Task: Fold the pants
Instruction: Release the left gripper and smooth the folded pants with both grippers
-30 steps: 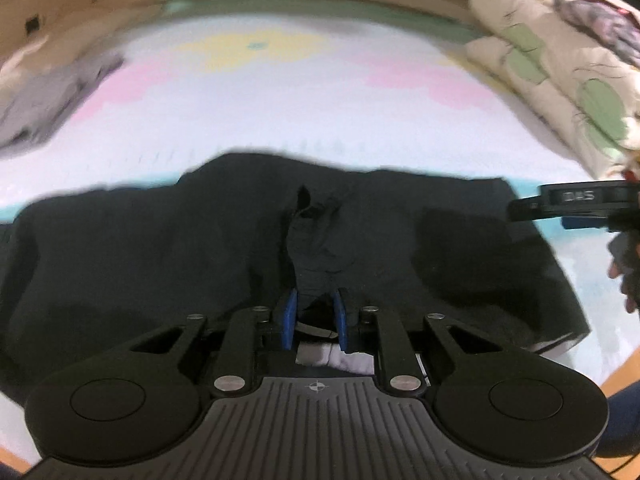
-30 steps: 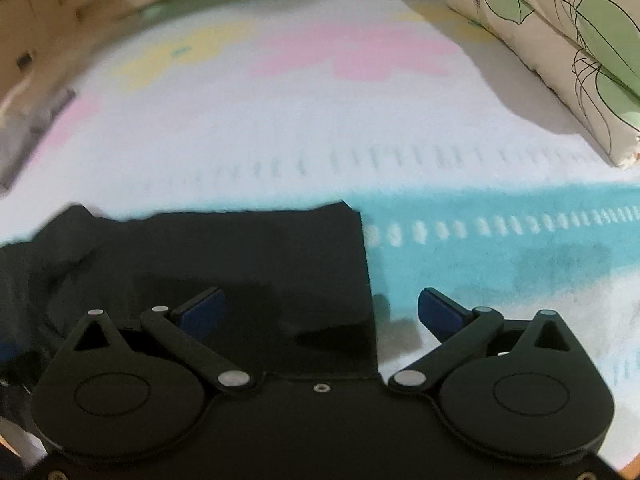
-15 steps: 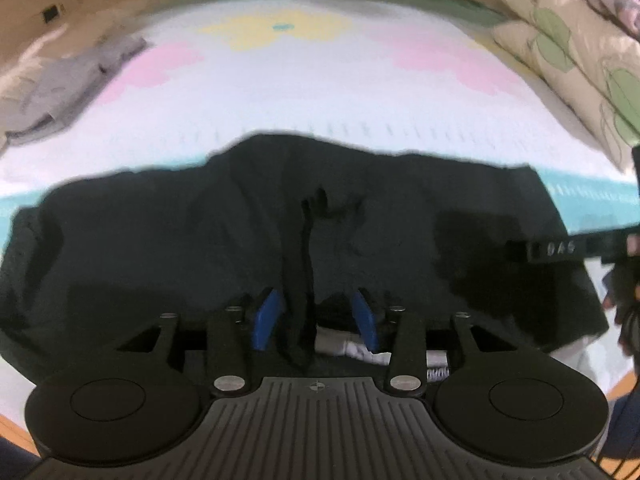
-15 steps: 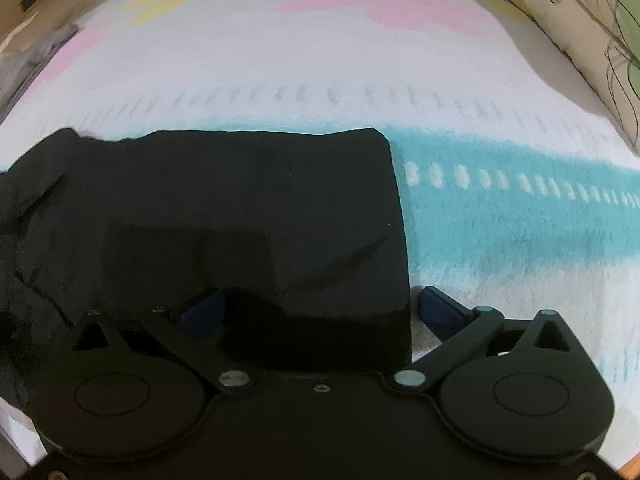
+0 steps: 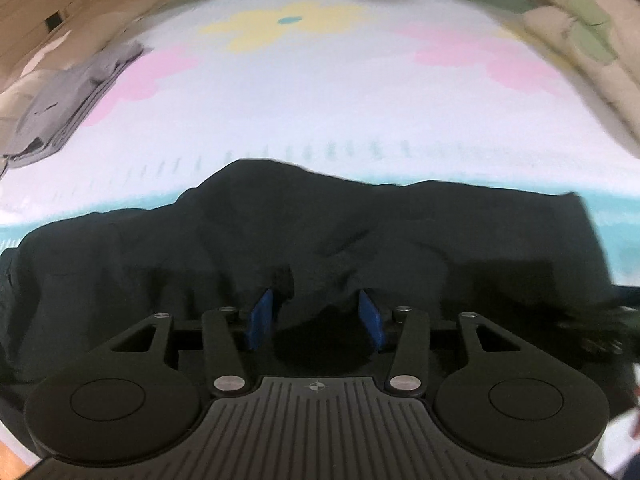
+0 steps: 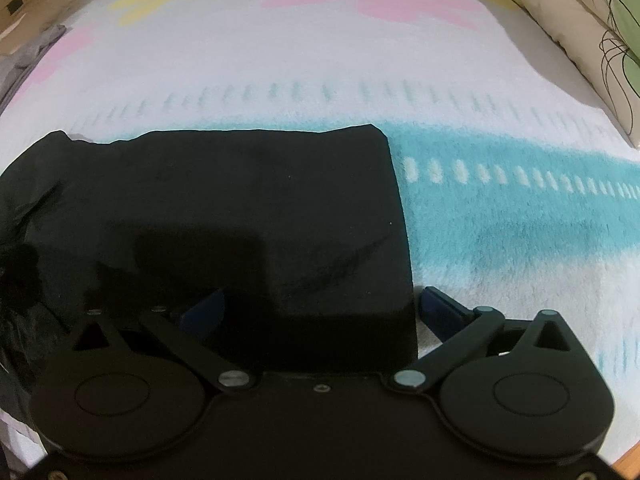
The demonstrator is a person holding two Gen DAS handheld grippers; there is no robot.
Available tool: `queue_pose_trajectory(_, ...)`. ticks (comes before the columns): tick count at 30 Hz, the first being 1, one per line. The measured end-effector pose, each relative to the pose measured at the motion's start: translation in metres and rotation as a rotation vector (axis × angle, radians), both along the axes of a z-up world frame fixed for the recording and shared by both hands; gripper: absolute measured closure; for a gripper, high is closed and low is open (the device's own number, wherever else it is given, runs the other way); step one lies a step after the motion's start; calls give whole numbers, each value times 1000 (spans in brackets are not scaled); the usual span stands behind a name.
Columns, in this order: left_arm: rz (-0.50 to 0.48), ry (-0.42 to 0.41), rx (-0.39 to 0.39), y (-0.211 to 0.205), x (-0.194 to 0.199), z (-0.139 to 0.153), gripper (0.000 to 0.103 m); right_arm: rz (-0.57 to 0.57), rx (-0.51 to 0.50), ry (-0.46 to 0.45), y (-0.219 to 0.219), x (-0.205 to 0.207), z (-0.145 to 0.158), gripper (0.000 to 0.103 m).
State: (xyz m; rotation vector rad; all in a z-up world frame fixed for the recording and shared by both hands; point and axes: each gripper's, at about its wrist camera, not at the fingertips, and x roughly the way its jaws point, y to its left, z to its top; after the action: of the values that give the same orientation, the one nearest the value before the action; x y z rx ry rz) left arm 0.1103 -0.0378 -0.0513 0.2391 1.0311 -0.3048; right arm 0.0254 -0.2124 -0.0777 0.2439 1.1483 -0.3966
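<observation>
The work surface is a plush fleece blanket (image 5: 340, 112) spread flat, white in ground colour, printed with a yellow flower and pink flowers toward the far side, a row of short green dashes across the middle, and a broad teal band (image 6: 520, 208) running left to right nearer the cameras. The black fabric pants (image 5: 320, 240) lie on the near part of this blanket, across the teal band, bunched and wrinkled at the centre in the left wrist view. In the right wrist view the pants (image 6: 248, 208) end in a flat, straight right-hand edge with a square far corner; bare teal and white blanket lies to the right of that edge. The left gripper (image 5: 316, 316) sits low over the rumpled middle of the pants, its blue-padded jaws moderately apart with a raised fold of black cloth between them but not pinched. The right gripper (image 6: 320, 308) has its jaws spread wide, straddling the near right corner of the pants: the left finger lies over black cloth, the right finger over bare blanket just beside the edge. A folded grey garment (image 5: 68, 108) rests at the far left of the blanket. Cream pillows with green leaf outlines (image 6: 580, 24) are stacked at the far right. Pale wood panelling (image 5: 60, 8) bounds the far left.
</observation>
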Motion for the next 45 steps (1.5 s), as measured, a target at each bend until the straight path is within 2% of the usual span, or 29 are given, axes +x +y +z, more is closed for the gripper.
queue_pose_trajectory(3, 23, 42, 7, 0, 11, -12, 54, 10, 4, 3, -6, 3, 0, 0)
queue_pose_trajectory(7, 59, 57, 29, 3, 17, -22, 34, 14, 23, 30, -9, 7, 1, 0)
queue_pose_trajectory(10, 46, 63, 39, 3, 18, -22, 33, -4, 43, 56, -14, 13, 5, 2)
queue_pose_trajectory(12, 38, 63, 42, 4, 18, -22, 32, -52, 17, 10, -17, 12, 17, 8)
queue_pose_trajectory(14, 38, 59, 41, 4, 18, -22, 32, -63, -30, -67, -14, 9, 39, 7)
queue_pose_trajectory(17, 50, 58, 29, 5, 19, -22, 30, -4, -61, -194, 0, 3, 69, 0)
queue_pose_trajectory(19, 52, 59, 23, 6, 21, -22, 29, 57, -42, -222, 13, 4, 74, 1)
queue_pose_trajectory(22, 55, 61, 17, 6, 21, -22, 28, 167, -5, -170, 32, 13, 65, 1)
queue_pose_trajectory(24, 62, 60, 12, 7, 20, -22, 28, 212, -15, -122, 41, 19, 54, 1)
queue_pose_trajectory(27, 80, 58, 12, 8, 20, -23, 23, 239, -35, -67, 47, 24, 39, 1)
queue_pose_trajectory(32, 92, 65, 14, 10, 23, -24, 17, 224, 87, 31, 41, 27, 14, 0)
queue_pose_trajectory(33, 94, 66, 14, 11, 23, -24, 15, 224, 89, 37, 41, 27, 9, 0)
queue_pose_trajectory(36, 110, 68, 19, 12, 24, -25, 8, 278, 4, 14, 50, 25, 7, 0)
queue_pose_trajectory(39, 125, 77, 14, 14, 26, -27, 2, 278, -6, -9, 53, 22, 7, 0)
queue_pose_trajectory(45, 101, 86, 4, 16, 29, -27, 1, 280, -9, -24, 52, 18, 6, 0)
